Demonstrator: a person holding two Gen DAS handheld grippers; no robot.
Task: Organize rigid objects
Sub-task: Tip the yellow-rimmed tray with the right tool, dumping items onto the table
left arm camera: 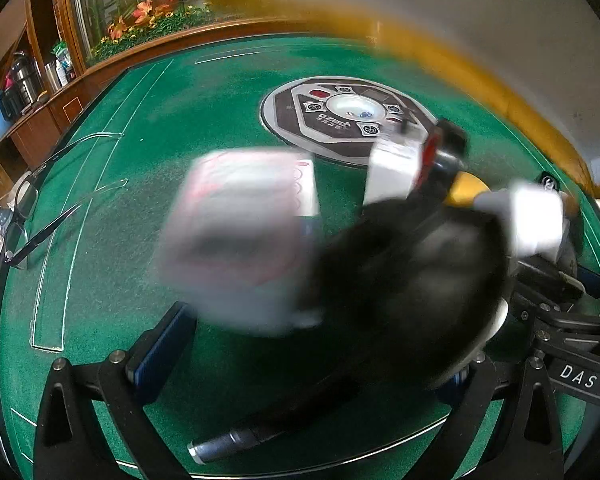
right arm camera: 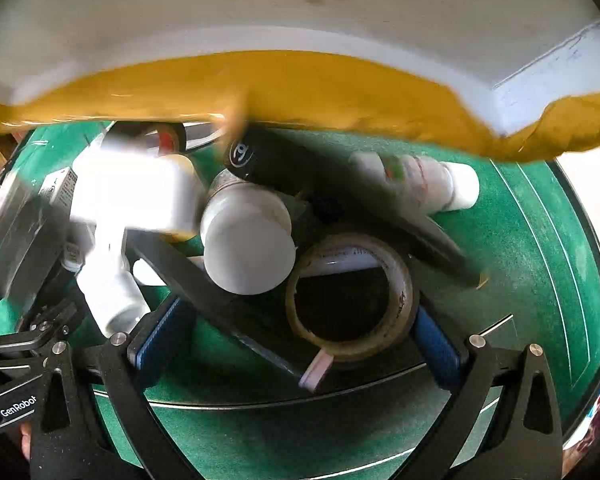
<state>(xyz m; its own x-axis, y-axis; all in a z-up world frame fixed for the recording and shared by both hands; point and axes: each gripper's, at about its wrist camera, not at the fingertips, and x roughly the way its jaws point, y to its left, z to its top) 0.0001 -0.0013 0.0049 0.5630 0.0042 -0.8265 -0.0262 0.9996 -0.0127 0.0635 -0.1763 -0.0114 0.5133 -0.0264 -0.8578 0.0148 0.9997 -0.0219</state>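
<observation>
A pile of rigid objects lies on the green table, much of it motion-blurred. In the right wrist view I see a roll of brown tape, a white-capped jar, a black tube, a white bottle on its side and a blurred white box. My right gripper is open, its jaws on either side of the tape roll. In the left wrist view a blurred white and red box and a black round object hang between the jaws of my open left gripper. A pen lies below.
A yellow padded envelope hangs over the pile. Spectacles lie at the table's left edge. A round control panel sits at the table's centre. A wooden cabinet with flowers stands behind.
</observation>
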